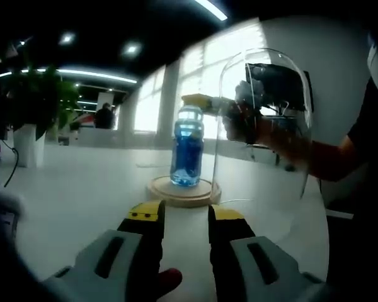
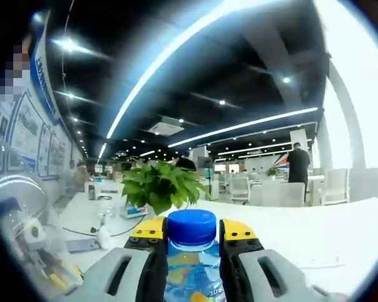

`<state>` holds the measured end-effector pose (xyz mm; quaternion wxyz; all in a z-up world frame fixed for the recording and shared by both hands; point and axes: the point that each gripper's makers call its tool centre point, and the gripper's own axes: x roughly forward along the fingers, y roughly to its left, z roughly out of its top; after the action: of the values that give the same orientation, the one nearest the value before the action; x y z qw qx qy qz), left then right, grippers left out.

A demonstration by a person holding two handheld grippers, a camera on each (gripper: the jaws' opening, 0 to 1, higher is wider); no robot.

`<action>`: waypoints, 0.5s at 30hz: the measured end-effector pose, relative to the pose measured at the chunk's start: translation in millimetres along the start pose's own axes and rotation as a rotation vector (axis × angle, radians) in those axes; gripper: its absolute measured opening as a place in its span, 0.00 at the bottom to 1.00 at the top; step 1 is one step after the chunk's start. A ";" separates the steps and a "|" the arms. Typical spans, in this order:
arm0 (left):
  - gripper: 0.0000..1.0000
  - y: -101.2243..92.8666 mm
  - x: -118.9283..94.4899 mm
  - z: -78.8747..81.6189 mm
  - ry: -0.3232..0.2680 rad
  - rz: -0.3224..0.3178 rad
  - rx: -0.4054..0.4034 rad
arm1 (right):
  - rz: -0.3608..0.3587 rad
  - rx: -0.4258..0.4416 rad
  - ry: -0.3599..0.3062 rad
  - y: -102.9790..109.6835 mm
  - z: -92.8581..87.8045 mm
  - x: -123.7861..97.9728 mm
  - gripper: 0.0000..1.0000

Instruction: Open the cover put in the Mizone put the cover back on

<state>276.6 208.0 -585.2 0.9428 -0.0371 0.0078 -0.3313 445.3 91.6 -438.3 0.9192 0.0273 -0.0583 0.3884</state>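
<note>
Mizone bottle (image 1: 188, 146): blue liquid, blue cap, stood upright on round wooden base (image 1: 183, 191) mid-desk. Bottle neck gripped by right gripper (image 2: 192, 242), fingers closed against it under cap. Glass dome cover (image 1: 264, 126) held tilted just beside base. Left gripper (image 1: 186, 217) fingers parted, nothing held. White desk (image 1: 82, 182). Potted plant (image 2: 160, 185), ceiling strip lights, bright windows noted.

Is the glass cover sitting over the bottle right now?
No. In the left gripper view the cover stands beside the wooden base, with the bottle uncovered.
</note>
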 end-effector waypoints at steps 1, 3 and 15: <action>0.21 0.0 -0.1 0.0 0.000 0.000 0.000 | 0.000 0.000 0.000 0.7 -0.2 -0.8 0.24; 0.21 0.1 -0.2 0.0 0.000 0.001 0.001 | -0.002 -0.003 0.002 1.2 -0.7 -3.0 0.24; 0.21 0.6 -0.6 -0.6 0.001 0.002 0.006 | -0.009 -0.056 0.019 5.1 -2.5 -17.2 0.19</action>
<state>276.4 208.8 -585.8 0.9432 -0.0343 0.0074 -0.3303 430.0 83.1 -443.0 0.9219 -0.0018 -0.0601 0.3827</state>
